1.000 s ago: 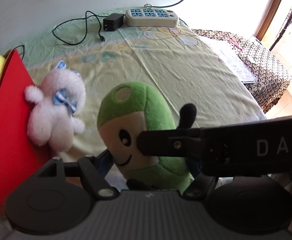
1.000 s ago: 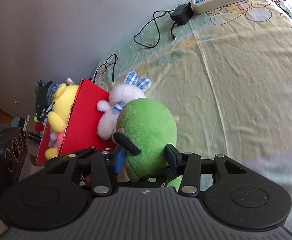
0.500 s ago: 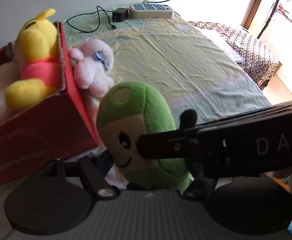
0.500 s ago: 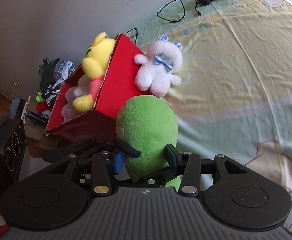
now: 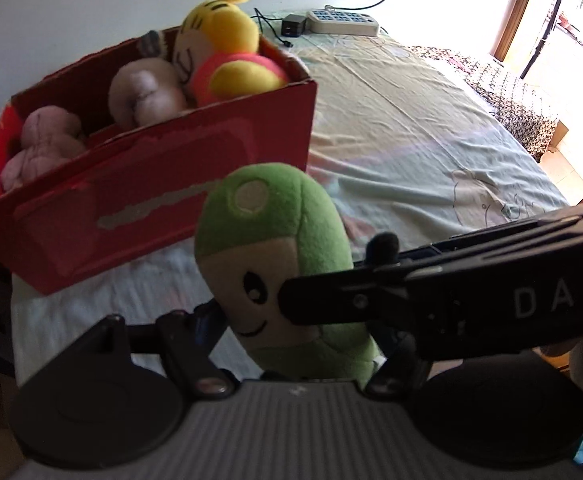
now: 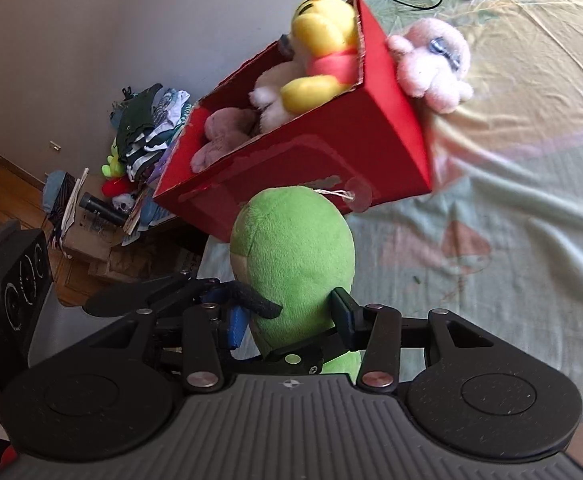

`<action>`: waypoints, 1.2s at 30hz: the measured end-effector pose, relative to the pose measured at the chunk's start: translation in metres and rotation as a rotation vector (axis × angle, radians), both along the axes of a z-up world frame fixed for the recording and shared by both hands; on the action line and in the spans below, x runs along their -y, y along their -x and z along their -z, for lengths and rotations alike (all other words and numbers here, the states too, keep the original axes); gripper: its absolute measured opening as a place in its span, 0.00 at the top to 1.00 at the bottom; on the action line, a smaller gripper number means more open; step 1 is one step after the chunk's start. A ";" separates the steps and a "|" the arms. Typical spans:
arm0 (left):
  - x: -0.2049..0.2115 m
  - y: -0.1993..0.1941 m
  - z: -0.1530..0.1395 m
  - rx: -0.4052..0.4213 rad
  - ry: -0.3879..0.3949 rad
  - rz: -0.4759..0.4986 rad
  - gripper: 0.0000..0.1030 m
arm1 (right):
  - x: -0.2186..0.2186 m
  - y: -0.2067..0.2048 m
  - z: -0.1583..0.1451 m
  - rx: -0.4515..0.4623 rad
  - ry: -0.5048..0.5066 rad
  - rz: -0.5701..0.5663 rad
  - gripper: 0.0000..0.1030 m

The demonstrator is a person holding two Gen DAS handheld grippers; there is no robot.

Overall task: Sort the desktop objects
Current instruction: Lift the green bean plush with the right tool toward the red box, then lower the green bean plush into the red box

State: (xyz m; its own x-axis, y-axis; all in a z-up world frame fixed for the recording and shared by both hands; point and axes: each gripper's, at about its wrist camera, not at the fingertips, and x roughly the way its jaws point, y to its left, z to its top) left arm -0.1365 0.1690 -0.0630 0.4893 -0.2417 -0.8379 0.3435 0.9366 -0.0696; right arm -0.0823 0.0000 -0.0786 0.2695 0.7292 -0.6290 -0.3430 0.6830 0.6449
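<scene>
**A:** so where's the green plush (image 6: 293, 268) at right now?

**B:** held up in the air just in front of the red box (image 6: 331, 148). Both tools have it. The right gripper (image 6: 291, 316) has its jaws closed in on the lower body, one blue pad on each side. From the left wrist camera the left gripper (image 5: 291, 336) is clamped around the base too, and the other tool's black arm crosses right over the toy's face.

**A:** what's in the box?

**B:** a yellow bear in a red shirt (image 5: 227, 60) at the far end, plus a couple of brownish-pink plushies (image 5: 143, 94) beside it. A pink bunny with a blue bow (image 6: 435, 66) lies outside, touching the box's far wall.

**A:** and around that?

**B:** it all sits on a pale green sheet (image 6: 511, 168). A power strip (image 5: 341, 28) and a black adapter (image 5: 293, 26) are well away at the far edge by the wall.
</scene>
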 end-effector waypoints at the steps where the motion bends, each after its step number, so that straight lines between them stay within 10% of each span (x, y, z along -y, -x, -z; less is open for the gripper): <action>1: -0.006 0.003 -0.001 -0.002 -0.001 -0.008 0.29 | -0.006 0.002 0.000 -0.002 -0.003 -0.010 0.54; 18: -0.081 0.025 -0.043 0.079 -0.013 -0.228 0.29 | -0.074 -0.009 -0.023 0.045 -0.126 -0.256 0.54; 36: -0.072 -0.067 -0.082 0.224 -0.044 -0.372 0.29 | -0.079 -0.093 -0.058 0.230 -0.213 -0.255 0.53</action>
